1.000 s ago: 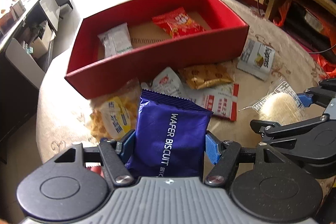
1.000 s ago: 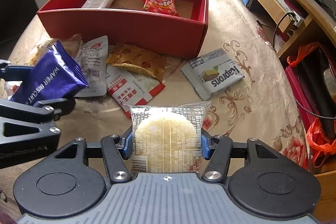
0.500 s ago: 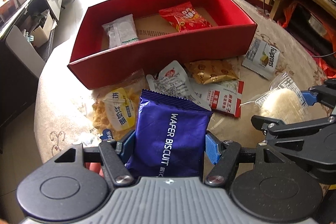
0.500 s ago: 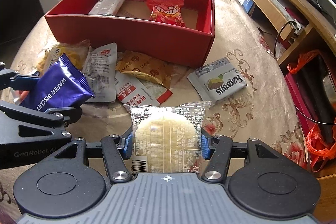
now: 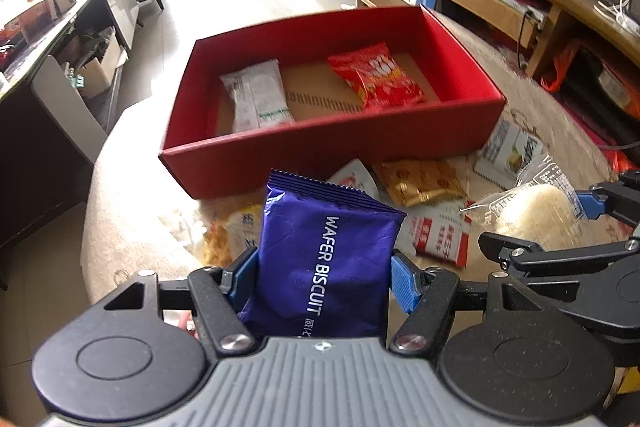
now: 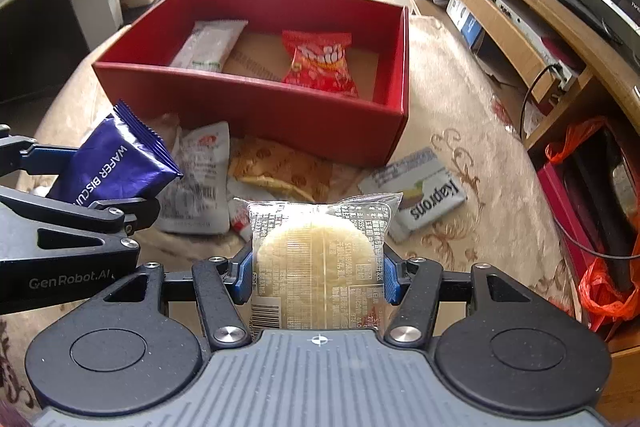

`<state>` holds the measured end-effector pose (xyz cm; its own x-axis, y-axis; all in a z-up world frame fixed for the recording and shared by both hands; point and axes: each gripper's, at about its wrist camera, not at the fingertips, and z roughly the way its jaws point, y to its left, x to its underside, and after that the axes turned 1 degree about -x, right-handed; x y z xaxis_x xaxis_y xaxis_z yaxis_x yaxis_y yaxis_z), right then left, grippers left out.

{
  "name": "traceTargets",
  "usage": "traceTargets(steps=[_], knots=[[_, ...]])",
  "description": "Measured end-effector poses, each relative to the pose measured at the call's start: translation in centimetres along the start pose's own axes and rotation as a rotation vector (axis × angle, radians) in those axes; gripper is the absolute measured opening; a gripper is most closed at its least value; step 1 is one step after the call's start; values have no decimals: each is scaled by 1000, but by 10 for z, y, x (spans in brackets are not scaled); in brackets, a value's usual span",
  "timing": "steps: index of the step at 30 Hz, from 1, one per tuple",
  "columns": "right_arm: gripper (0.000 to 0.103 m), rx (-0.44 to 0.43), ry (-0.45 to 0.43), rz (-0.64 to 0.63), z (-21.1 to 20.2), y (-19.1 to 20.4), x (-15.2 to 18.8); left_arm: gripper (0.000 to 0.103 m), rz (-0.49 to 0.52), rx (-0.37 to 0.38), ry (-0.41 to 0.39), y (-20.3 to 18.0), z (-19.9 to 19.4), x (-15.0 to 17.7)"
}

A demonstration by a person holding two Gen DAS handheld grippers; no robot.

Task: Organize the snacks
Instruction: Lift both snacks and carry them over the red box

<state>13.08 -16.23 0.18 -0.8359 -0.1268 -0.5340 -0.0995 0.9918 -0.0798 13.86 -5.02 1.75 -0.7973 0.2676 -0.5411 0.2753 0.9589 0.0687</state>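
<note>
My left gripper (image 5: 324,279) is shut on a blue wafer biscuit packet (image 5: 324,255), held above the table in front of the red box (image 5: 320,155). My right gripper (image 6: 318,275) is shut on a clear packet with a round pale rice cake (image 6: 318,263), also lifted. The box holds a white packet (image 5: 258,97) and a red snack bag (image 5: 376,75). In the right wrist view the left gripper and blue packet (image 6: 114,163) are at the left, the box (image 6: 256,107) ahead.
Loose snacks lie on the beige patterned table before the box: a white packet (image 6: 200,179), an orange-brown packet (image 6: 280,171), a Kaprons packet (image 6: 420,191), a yellow snack bag (image 5: 232,231), a red-white packet (image 5: 440,235). A wooden TV shelf (image 6: 500,7) stands right.
Both grippers have risen and drawn back with their packets still held. The box and loose snacks now sit lower and farther in both views.
</note>
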Motion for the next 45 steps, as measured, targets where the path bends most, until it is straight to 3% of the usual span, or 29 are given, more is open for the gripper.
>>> traceTargets(steps=[17,29,45], knots=[[65,12,-91,32,-8,-3,-34,63,-57,-38,-100,14,-12,-34],[65,22,-172,104,-5,-15,-78,63,-139,-40,-175,28,-10,-81],[65,35,-185,136,21,-31,-111,63,-146,-87,-202,25,17,-117]])
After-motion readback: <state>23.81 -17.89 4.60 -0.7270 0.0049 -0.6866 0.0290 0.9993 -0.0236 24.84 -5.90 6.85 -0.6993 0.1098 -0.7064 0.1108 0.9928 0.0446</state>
